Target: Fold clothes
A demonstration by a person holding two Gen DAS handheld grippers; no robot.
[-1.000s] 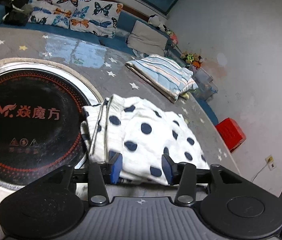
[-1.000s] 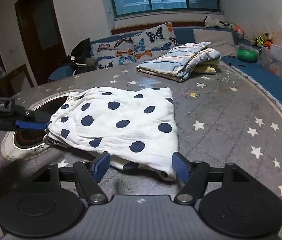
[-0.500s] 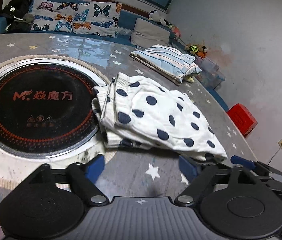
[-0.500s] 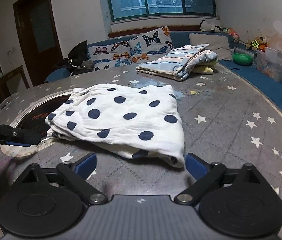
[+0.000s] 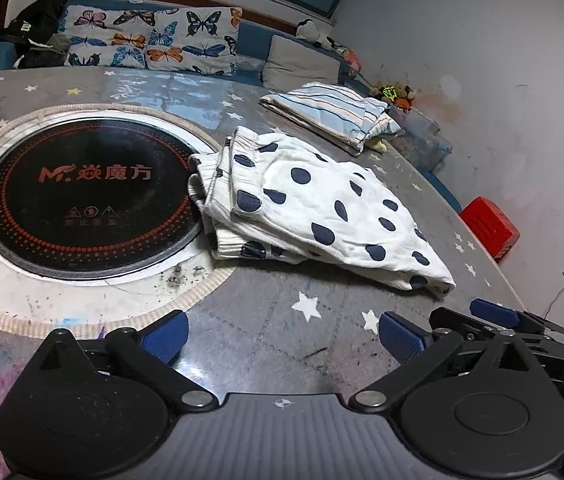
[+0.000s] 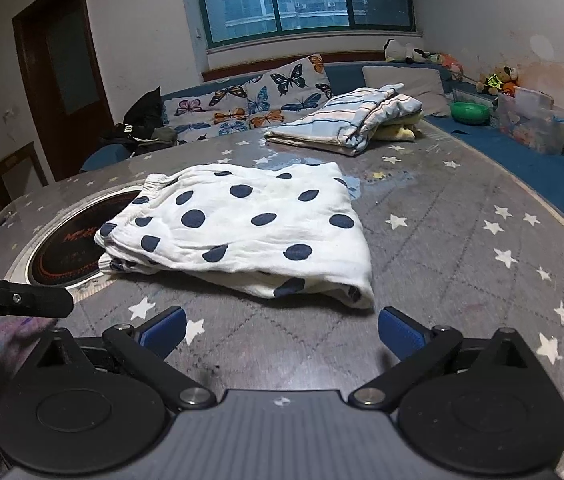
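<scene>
Dotted garment [image 6: 250, 232] lies folded on the surface [image 6: 442, 248], waistband end overlapping the round cooktop [image 5: 82, 196]; striped pile [image 6: 346, 124] well behind. Left claw [image 5: 282, 336] and right claw [image 6: 278, 330] both spread wide, holding nothing, just short of the near hem. Judged: thin, soft, light cotton; layers will slip. Pinch all layers at near corners or the waistband.

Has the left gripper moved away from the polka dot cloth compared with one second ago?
Yes. The left gripper has pulled back toward the table's near edge; its open fingers now sit clear of the polka dot cloth, which lies beside the round cooktop.
</scene>
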